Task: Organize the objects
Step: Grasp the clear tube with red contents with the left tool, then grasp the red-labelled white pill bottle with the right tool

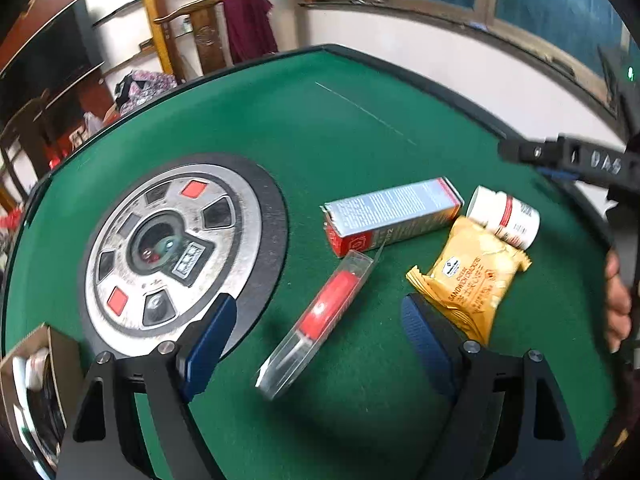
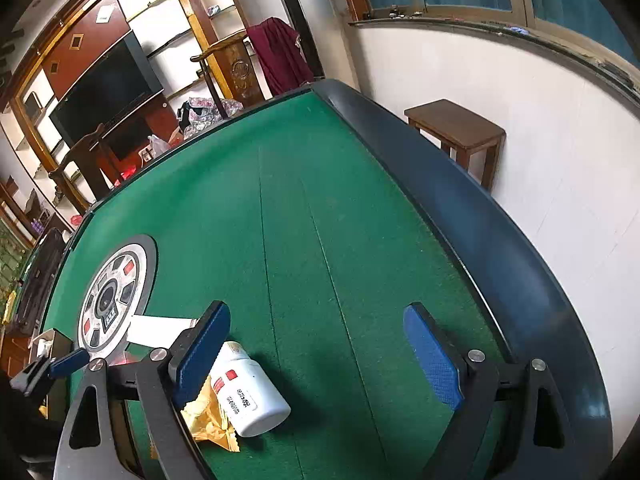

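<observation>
In the left wrist view a clear case with a red item (image 1: 320, 316) lies on the green table (image 1: 328, 128), between my open left gripper's (image 1: 316, 332) fingers. Beyond it lie a silver and red carton (image 1: 394, 214), a yellow cracker packet (image 1: 474, 280) and a white bottle (image 1: 506, 216). My right gripper (image 2: 316, 344) is open and empty above the felt. The white bottle (image 2: 250, 390) and yellow packet (image 2: 208, 416) lie beside its left finger. The right gripper also shows at the far right in the left wrist view (image 1: 568, 156).
The table's round metal centre panel (image 1: 172, 248) lies to the left. A cardboard box (image 1: 36, 368) sits at the near left edge. The dark raised table rim (image 2: 460, 200) runs along the right. A wooden stool (image 2: 460, 132) stands by the wall.
</observation>
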A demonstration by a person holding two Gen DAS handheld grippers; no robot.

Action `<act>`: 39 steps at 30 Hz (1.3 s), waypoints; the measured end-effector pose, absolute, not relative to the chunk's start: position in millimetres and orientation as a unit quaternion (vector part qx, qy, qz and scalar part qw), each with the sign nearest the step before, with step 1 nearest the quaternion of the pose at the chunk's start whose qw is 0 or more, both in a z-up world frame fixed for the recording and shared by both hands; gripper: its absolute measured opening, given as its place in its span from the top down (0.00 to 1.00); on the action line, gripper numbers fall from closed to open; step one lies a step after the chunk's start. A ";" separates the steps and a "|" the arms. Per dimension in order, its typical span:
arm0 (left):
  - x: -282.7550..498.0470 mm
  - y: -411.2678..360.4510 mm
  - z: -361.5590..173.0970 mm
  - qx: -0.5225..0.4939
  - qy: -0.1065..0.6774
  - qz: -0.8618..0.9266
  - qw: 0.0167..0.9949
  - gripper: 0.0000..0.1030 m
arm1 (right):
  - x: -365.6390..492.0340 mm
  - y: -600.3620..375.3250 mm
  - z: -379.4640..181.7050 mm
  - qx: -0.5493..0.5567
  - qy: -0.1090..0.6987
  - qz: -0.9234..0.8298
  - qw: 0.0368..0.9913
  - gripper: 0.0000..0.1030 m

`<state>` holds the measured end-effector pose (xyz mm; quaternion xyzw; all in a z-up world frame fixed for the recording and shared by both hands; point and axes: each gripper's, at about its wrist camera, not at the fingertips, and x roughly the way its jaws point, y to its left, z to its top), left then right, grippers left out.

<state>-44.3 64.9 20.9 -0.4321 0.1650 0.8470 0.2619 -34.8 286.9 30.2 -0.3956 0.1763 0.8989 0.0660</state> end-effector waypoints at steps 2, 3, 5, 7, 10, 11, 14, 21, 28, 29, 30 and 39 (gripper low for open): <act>-47.1 70.8 15.6 -0.435 0.171 0.843 0.265 0.19 | -34.5 287.3 29.8 -0.396 0.177 0.898 0.067 0.11; -48.1 73.7 13.4 -0.437 0.171 0.842 0.267 0.19 | -34.9 287.5 29.7 -0.397 0.178 0.898 0.067 0.11; -49.7 76.9 9.0 -0.441 0.173 0.839 0.267 0.20 | -35.8 287.6 29.6 -0.398 0.178 0.897 0.069 0.11; -47.8 80.8 6.3 -0.441 0.177 0.838 0.268 0.23 | -36.2 288.6 29.2 -0.399 0.179 0.897 0.071 0.11; -46.9 80.5 7.3 -0.443 0.165 0.836 0.278 0.42 | -37.0 289.2 28.2 -0.401 0.179 0.895 0.073 0.11; -46.1 79.4 8.4 -0.443 0.163 0.837 0.278 0.56 | -37.3 289.2 27.9 -0.402 0.179 0.895 0.072 0.11; -43.4 76.6 9.8 -0.446 0.156 0.837 0.278 0.81 | -38.8 288.2 26.3 -0.405 0.177 0.894 0.071 0.11; -31.3 68.3 11.9 -0.454 0.137 0.837 0.272 0.86 | -41.3 285.6 24.3 -0.412 0.178 0.892 0.059 0.10; -0.9 53.3 11.5 -0.467 0.122 0.833 0.270 0.86 | -43.5 262.5 22.4 -0.424 0.145 0.894 0.014 0.10; 0.8 52.3 11.9 -0.467 0.121 0.834 0.269 0.86 | -43.7 258.3 22.0 -0.426 0.134 0.895 0.013 0.10; 1.1 52.2 11.4 -0.465 0.121 0.835 0.269 0.85 | -44.0 252.0 21.0 -0.430 0.115 0.895 0.014 0.11; 19.7 78.1 3.3 -0.427 0.153 0.842 0.292 0.29 | -44.0 236.1 9.1 -0.453 0.060 0.889 0.010 0.51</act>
